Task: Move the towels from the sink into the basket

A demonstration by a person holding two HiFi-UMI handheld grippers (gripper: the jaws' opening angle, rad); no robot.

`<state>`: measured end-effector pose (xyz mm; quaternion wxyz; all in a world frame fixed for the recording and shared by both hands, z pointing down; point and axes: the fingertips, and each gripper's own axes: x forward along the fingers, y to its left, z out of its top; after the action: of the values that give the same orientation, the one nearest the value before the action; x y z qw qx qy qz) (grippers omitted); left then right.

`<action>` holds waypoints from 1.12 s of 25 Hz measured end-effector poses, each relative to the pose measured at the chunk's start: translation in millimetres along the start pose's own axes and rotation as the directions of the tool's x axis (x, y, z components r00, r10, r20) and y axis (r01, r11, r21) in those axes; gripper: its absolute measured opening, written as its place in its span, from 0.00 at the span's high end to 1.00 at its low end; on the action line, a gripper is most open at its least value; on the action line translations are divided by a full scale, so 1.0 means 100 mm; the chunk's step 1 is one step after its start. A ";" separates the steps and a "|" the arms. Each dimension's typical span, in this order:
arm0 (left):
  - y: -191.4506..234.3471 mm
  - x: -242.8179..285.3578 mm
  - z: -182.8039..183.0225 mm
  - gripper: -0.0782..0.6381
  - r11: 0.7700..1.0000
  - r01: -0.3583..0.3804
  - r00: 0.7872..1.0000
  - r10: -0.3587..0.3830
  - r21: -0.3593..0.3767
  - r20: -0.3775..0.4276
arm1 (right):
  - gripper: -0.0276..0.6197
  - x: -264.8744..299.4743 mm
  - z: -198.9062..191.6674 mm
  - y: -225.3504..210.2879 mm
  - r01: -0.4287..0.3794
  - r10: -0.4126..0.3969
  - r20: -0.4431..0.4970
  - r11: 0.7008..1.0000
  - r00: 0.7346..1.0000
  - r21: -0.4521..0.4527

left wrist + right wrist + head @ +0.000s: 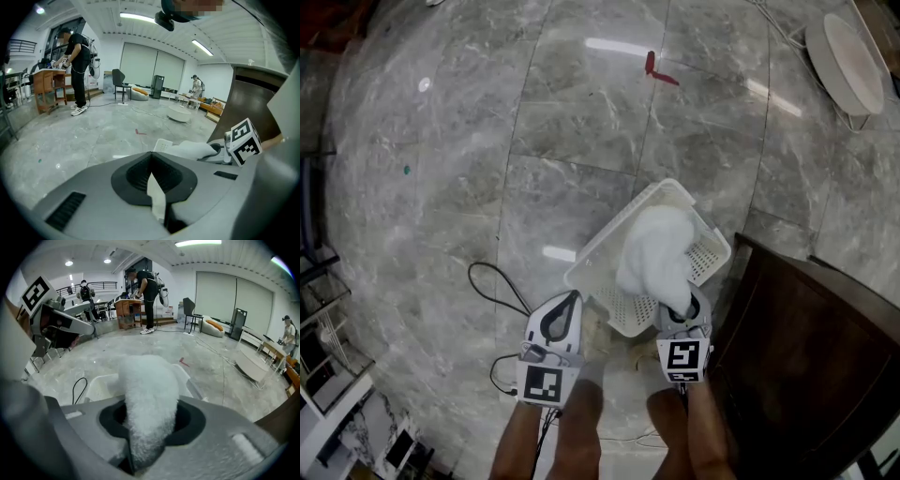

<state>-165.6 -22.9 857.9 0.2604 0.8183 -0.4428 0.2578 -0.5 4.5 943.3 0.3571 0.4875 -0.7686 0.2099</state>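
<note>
Grey marble floor [441, 187] is spread under everything. Nearest, a fluffy white towel [661, 248] is pinched in the jaws of the right gripper [678, 309] and hung over the white perforated plastic basket [605, 248] on the floor. It is best lowered well inside the rim before the jaws are parted, so no fold is left draped outside. The jaws of the left gripper [569, 302] are pressed together, nothing seen between them. A looped black cable [497, 289] and a dark brown wooden cabinet [806, 356] are found close beside the basket; a red scrap [656, 67] is left farther off.
</note>
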 end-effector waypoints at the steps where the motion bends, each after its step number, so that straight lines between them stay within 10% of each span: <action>1: 0.01 0.03 -0.06 0.88 1.000 0.004 1.000 -0.004 -0.004 -0.006 | 0.73 0.05 -0.05 0.02 -0.004 0.004 -0.006 1.000 1.000 0.002; 9: 0.06 0.20 -0.40 0.88 0.999 0.021 0.998 -0.023 -0.043 -0.051 | 0.70 0.32 -0.32 0.19 -0.037 0.039 -0.050 0.999 0.998 0.039; 15: 0.03 0.18 -0.38 0.88 0.999 0.032 0.997 -0.034 -0.031 -0.064 | 0.35 0.29 -0.25 0.27 -0.090 0.092 -0.005 0.986 0.996 0.137; 28: -0.16 0.00 0.44 0.88 0.998 0.049 0.999 -0.049 0.034 0.000 | 0.34 -0.14 0.44 0.00 -0.059 0.052 0.063 0.991 0.997 0.120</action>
<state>-143.0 -44.1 822.3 0.2523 0.8334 -0.4183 0.2583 -11.9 -16.5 904.0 0.2974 0.4928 -0.7781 0.2517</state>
